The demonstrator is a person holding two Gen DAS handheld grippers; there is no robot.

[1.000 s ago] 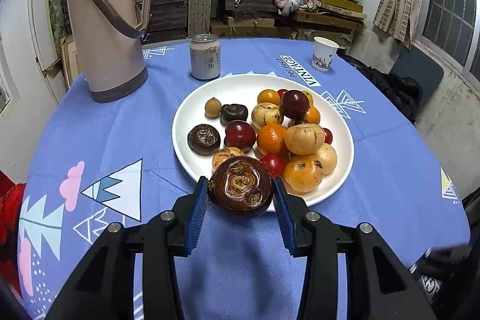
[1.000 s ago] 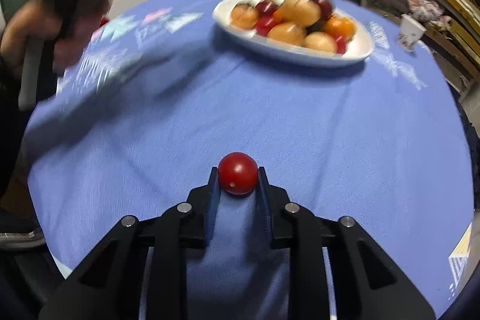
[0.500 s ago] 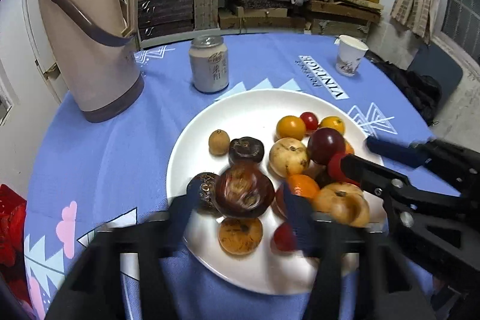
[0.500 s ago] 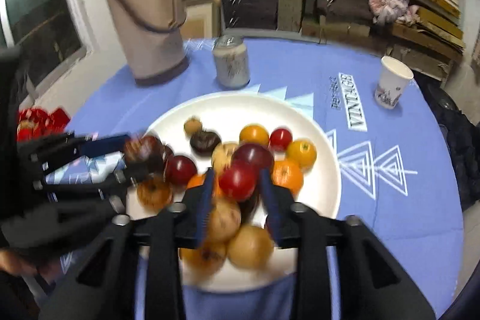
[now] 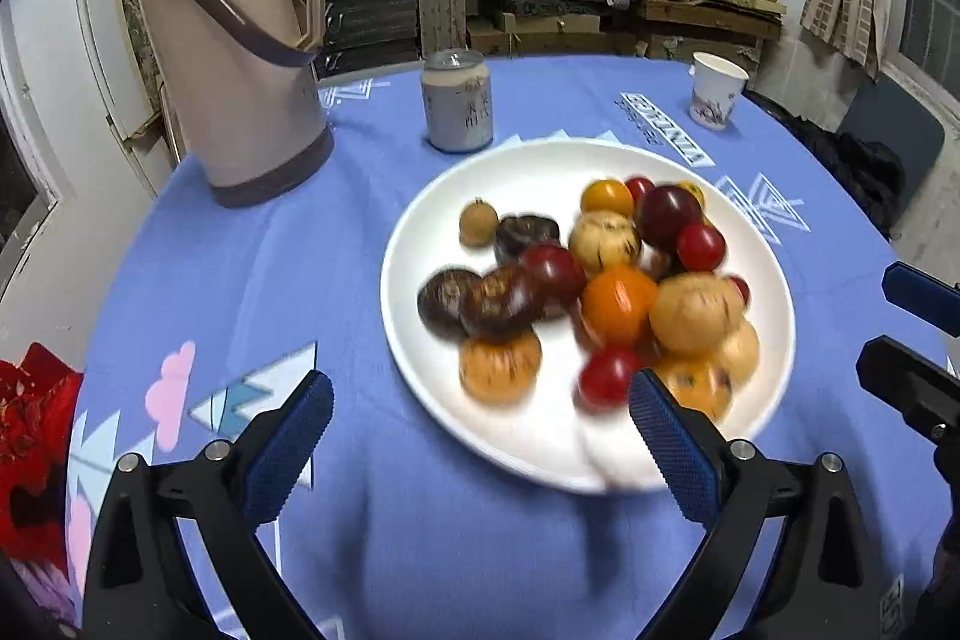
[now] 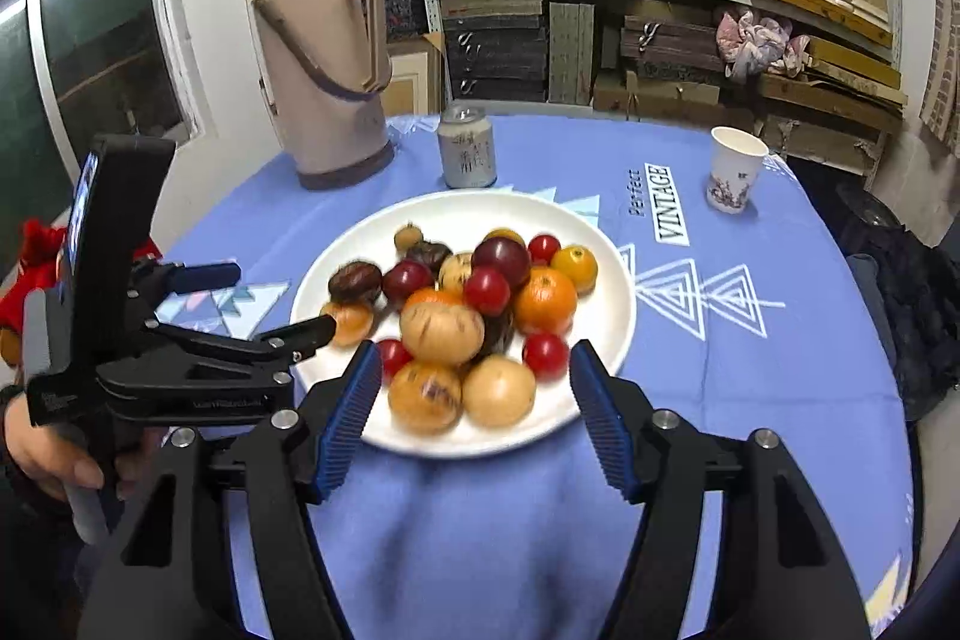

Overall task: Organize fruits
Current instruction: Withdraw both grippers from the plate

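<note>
A white plate [image 5: 516,178] [image 6: 360,244] on the blue cloth holds several fruits: orange, tan, dark brown and red ones. A dark brown fruit [image 5: 501,301] lies at the pile's left side, free of my left gripper [image 5: 480,388]. That gripper's jaws are opening wide above the plate's near rim, with nothing pressed between them. A small red tomato [image 6: 487,291] sits on top of the pile. My right gripper [image 6: 475,358] hangs over the plate's near edge, its jaws opening and touching no fruit. Each gripper also shows in the other's view: left gripper [image 6: 282,297], right gripper [image 5: 873,322].
A tall beige thermos [image 5: 234,40] stands at the back left, a drink can [image 5: 457,100] behind the plate, and a paper cup [image 5: 717,91] at the back right. A hand [image 6: 54,454] holds the left tool. Shelves of boxes fill the background.
Both grippers came over the plate and let go: the dark brown fruit left the left jaws and the red tomato the right jaws. Both jaws have spread and both fruits lie on the plate.
</note>
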